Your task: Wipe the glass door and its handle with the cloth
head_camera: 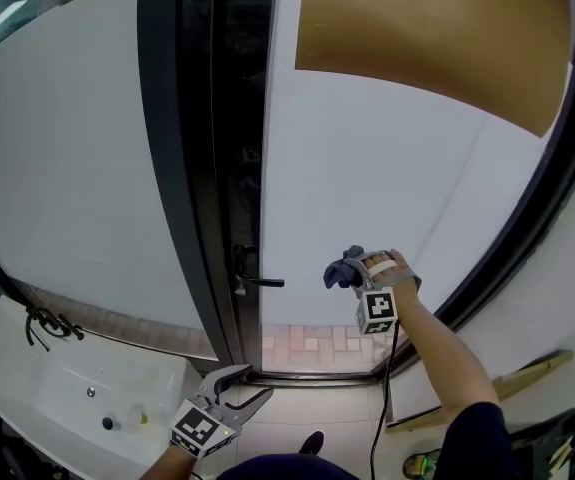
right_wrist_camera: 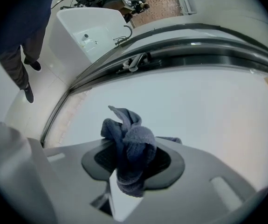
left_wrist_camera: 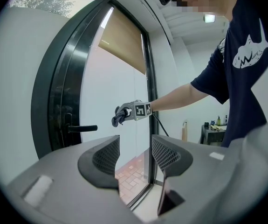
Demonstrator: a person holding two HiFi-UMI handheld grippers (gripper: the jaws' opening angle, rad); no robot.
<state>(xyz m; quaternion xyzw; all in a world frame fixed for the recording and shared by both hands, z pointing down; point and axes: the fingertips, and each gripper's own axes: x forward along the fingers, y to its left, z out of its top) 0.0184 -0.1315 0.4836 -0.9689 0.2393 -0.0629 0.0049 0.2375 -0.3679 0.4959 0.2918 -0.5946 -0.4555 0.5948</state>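
A frosted glass door [head_camera: 387,168] in a black frame fills the head view. Its black lever handle [head_camera: 252,280] juts from the frame's left stile. My right gripper [head_camera: 352,268] is shut on a bunched blue-grey cloth [head_camera: 343,271], held against or close to the lower glass, to the right of the handle. The cloth [right_wrist_camera: 130,146] sticks out between the jaws, with the handle [right_wrist_camera: 136,62] beyond. My left gripper [head_camera: 242,393] hangs low near the door's foot, open and empty. From there the handle [left_wrist_camera: 80,128] and the right gripper [left_wrist_camera: 120,116] show.
A brown blind [head_camera: 437,38] covers the door's upper part. A white washbasin [head_camera: 57,393] with a black tap stands at lower left. A brick floor [head_camera: 317,346] shows through the bottom of the glass. A cable [head_camera: 382,408] trails from the right gripper.
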